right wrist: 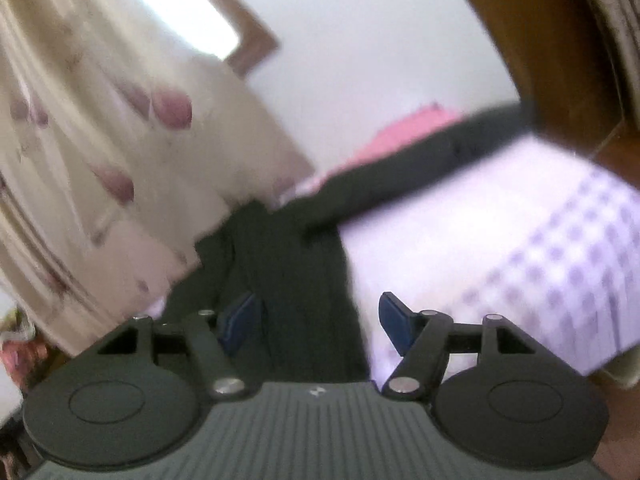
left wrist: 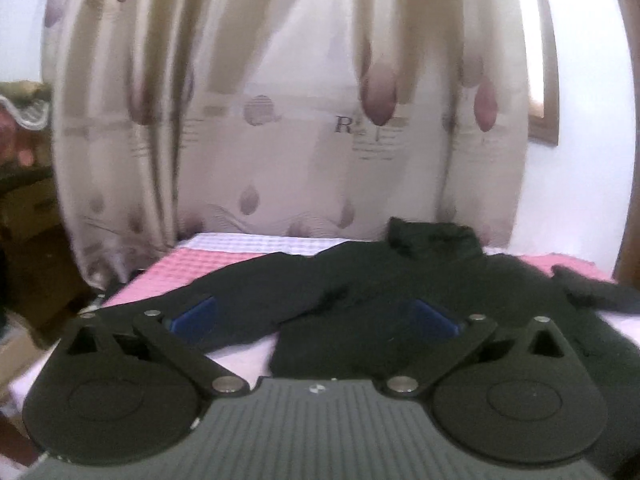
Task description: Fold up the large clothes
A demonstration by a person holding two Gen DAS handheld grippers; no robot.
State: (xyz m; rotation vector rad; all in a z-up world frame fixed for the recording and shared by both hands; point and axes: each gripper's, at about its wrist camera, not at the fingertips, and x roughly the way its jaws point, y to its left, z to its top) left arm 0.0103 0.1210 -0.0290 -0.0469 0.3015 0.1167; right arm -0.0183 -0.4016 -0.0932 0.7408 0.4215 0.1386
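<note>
My left gripper (left wrist: 314, 314) stands with its jaws spread as wide as they go, nothing pinched between its 2 blue pads (left wrist: 196, 312). It hangs just above the black sweater (left wrist: 400, 280), which lies spread on the bed (left wrist: 224, 264), on a pink and white checked sheet. The sweater's high collar points toward the curtain (left wrist: 280, 100) at the far side, 1 sleeve runs out to the left and the other to the right, and the hem end lies nearest to me.

My right gripper (right wrist: 318, 318) is open too, though less wide. A strip of the same sweater (right wrist: 304, 280) shows in the gap between its pads, but the pads do not press on it; the cloth lies below them on the bed (right wrist: 500, 240). In this blurred, tilted view a sleeve stretches away to the upper right toward a brown wooden board (right wrist: 560, 60). The flowered curtain (right wrist: 100, 140) fills the left.
</note>
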